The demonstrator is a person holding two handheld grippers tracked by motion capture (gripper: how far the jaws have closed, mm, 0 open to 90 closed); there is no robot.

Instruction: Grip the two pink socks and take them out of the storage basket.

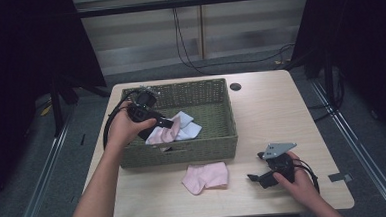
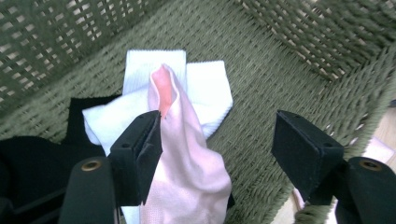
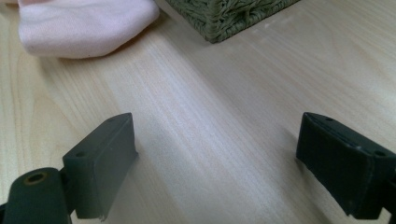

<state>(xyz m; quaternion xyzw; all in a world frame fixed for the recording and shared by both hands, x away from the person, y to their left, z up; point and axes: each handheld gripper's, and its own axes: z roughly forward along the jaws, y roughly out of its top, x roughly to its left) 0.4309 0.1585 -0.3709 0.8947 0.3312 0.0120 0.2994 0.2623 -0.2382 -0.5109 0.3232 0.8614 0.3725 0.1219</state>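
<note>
the left gripper (image 2: 217, 140) is reaching down into the green woven basket (image 1: 217, 137), its jaws standing spread wide; a pink sock (image 2: 187, 172) is lying between them, draped against the inner face of the jaw on the left of the left gripper view and well apart from the other jaw, so the pads are not pressing it from both sides; the sock's open cuff is pointing away from the jaws, just past the tip of the jaw it is leaning on; beyond the tips a white sock (image 2: 205, 88) is lying flat on the basket floor, partly under the pink one; a black cloth (image 2: 32, 158) is lying outside the same jaw, down in the corner of the left gripper view; in the high view the left gripper (image 1: 165, 123) is sitting over the pink sock (image 1: 163, 135) and the white sock (image 1: 189, 128) inside the basket.

the right gripper (image 3: 215, 168) is resting low over the wooden table (image 3: 210, 93), jaws spread wide with bare tabletop between them; a second pink sock (image 3: 84, 25) is lying ahead of the jaw tips, off toward the left of the right gripper view, well apart from them and just beside the basket's outer corner (image 3: 229, 14); in the high view that sock (image 1: 206, 177) is lying between the basket's front wall and the right gripper (image 1: 257, 177).
</note>
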